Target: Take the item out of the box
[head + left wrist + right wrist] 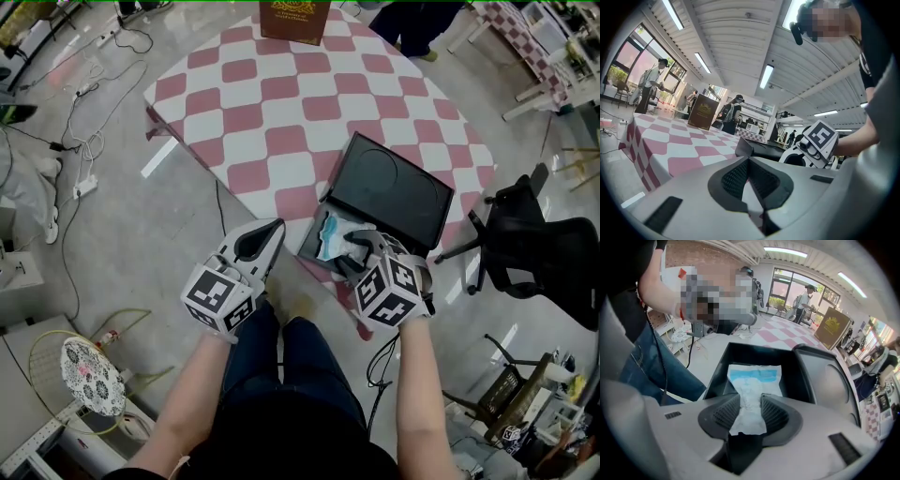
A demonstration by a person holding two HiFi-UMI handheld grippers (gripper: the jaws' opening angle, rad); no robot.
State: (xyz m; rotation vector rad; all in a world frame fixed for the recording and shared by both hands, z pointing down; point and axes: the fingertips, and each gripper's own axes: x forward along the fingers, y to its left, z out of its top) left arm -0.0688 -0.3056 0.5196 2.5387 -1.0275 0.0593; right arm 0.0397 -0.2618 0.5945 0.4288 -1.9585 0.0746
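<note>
Packet (754, 380), white with a blue band, lies inside the black box (717, 376), flat on its bottom, with its near end raised between the 2 jaws of the right gripper (751, 399). In the right gripper view both ribbed pads (776, 416) press on the packet from the sides, and the packet is narrow and wrinkled there, so it is pinched. Its far end touches the bottom of the box.

From the head view, the box (314, 246) stands at the near right edge of the table (281, 122), which carries a pink and white checked cloth. The lid (394, 197) is open and leans away from the person. The right gripper (356, 248) points steeply down into the box.

The left gripper (272, 230) is held beside the box, to its left and apart from it – its tips are pressed together and nothing is between them. In the left gripper view the jaws of the left gripper (747, 161) meet in a point and look almost level over the cloth.

At the far edge of the table stands 1 brown carton (295, 19). A black office chair (534, 244) is on the floor to the right of the table.
</note>
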